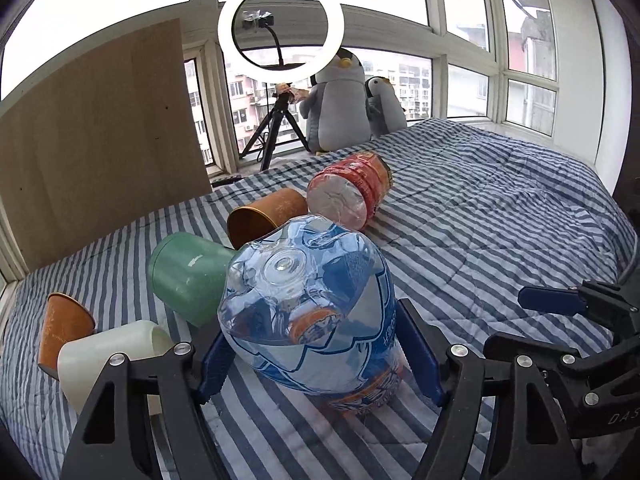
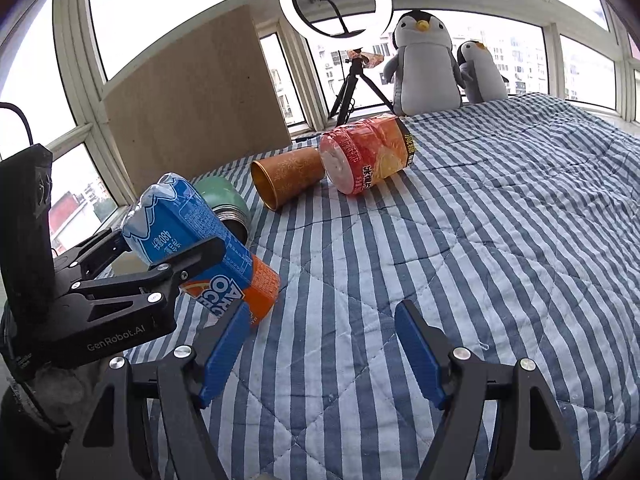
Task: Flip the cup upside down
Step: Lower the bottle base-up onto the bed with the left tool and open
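My left gripper [image 1: 316, 356] is shut on a clear plastic cup with a blue and orange label [image 1: 308, 300]. The cup is tilted, its moulded base towards the camera. In the right wrist view the left gripper [image 2: 192, 256] clamps this blue cup [image 2: 188, 236] across its middle, and the cup's orange end rests on the striped bedspread [image 2: 440, 240]. My right gripper [image 2: 320, 340] stands open over bare bedspread, nothing between its blue fingers. One of those fingers [image 1: 548, 300] shows at the right edge of the left wrist view.
A green cup [image 1: 188, 272], an orange paper cup [image 1: 264, 212] and a red-labelled cup [image 1: 352, 188] lie on their sides behind the blue cup. A white cup [image 1: 112, 356] and another orange cup [image 1: 64, 328] sit at the left. Plush penguins [image 2: 424, 60], ring light tripod [image 2: 352, 80] and board [image 2: 192, 100] stand beyond.
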Tool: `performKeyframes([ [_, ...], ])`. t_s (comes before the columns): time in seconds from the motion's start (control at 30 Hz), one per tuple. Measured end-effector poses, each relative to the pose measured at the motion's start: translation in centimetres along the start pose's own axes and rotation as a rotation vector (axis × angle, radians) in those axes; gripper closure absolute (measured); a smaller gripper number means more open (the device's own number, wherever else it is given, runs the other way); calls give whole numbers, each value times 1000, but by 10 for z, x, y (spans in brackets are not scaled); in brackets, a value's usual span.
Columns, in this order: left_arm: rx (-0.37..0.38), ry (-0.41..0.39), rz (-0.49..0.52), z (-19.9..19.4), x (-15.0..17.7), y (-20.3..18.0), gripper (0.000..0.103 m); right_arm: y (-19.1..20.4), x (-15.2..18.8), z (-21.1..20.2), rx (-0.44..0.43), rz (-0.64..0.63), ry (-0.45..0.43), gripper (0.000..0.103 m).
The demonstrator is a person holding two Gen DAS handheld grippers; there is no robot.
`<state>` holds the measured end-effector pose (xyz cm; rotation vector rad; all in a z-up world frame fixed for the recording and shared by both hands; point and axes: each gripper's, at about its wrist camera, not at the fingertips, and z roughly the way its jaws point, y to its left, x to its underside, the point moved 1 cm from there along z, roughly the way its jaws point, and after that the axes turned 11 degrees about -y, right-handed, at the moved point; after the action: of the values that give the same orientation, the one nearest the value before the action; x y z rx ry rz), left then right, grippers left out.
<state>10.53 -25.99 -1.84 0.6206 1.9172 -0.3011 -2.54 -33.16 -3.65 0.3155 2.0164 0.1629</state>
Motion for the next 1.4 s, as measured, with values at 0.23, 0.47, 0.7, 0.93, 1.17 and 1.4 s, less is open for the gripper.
performKeyframes([
  [0.23, 33, 6, 2, 8, 2, -10, 28, -5, -2, 1, 18, -7, -20, 32],
  [0.47, 40, 0, 15, 8, 3, -17, 28, -3, -2, 0, 35, -34, -41, 32],
  [0.7, 44, -21, 31, 2, 4, -19, 13, -8, -4, -4, 42, -22, -49, 32],
  [0.93, 37, -33, 31, -6, 3, -13, 7, -5, -4, -11, 52, -31, -68, 32],
  [1.17, 18, -48, 35, -25, 8, -4, 6, -1, -8, -25, 60, -25, -98, 32],
  [1.4, -41, -107, 39, -63, 13, 16, 2, 14, -12, -36, 65, -44, -147, 32],
])
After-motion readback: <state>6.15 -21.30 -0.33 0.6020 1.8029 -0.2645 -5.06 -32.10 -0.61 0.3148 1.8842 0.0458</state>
